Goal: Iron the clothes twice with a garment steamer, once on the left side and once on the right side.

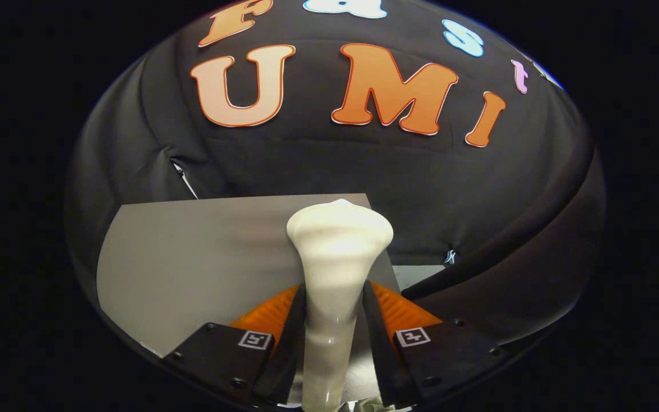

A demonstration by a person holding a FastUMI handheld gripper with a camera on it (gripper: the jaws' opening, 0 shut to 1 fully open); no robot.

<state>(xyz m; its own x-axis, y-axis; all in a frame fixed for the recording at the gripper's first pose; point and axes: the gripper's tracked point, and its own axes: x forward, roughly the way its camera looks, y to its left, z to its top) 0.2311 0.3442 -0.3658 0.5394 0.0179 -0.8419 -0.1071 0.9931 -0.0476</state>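
Between tool [334, 320] fingers, one white steamer [338, 246], clamped

White garment steamer [334, 269] upright between the fingers, apparently clamped

Dim booth; fisheye-bent edges; slight glare

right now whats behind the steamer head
Behind the white steamer, which the gripper is shut on, lie a grey board and the black cloth wall. The part of the board directly behind the steamer is covered.
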